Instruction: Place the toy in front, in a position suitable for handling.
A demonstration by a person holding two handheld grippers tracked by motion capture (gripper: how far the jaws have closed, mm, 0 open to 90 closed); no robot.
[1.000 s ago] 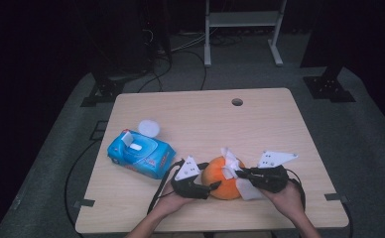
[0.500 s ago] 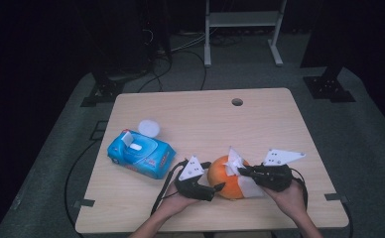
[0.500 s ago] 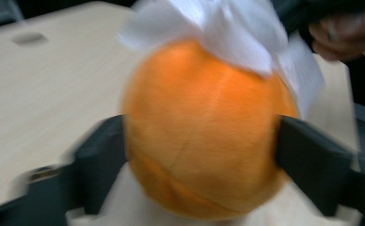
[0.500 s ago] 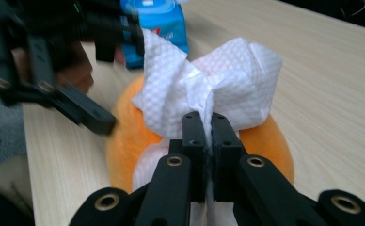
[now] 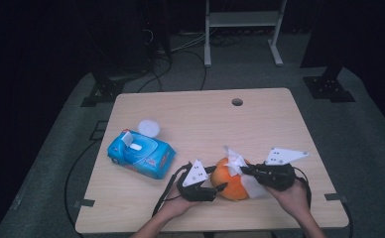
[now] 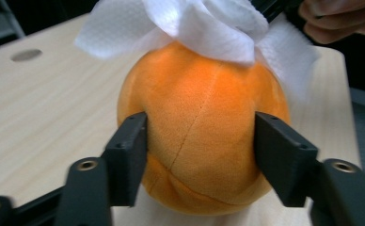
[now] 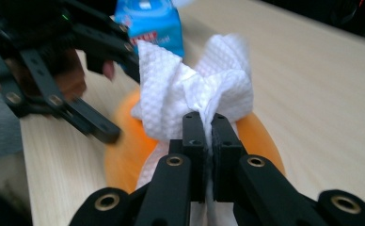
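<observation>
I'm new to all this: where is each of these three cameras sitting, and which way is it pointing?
High view: fixed above the person's side, looking forward and down on the table; forearms and both hands enter from the bottom.
Left gripper view: rides the left gripper, looking along its fingers set either side of the orange plush ball.
Right gripper view: rides the right gripper, shut on the white tissue; the other hand shows at left.
All three share ball and tissue; the blue wipes pack appears in two.
</observation>
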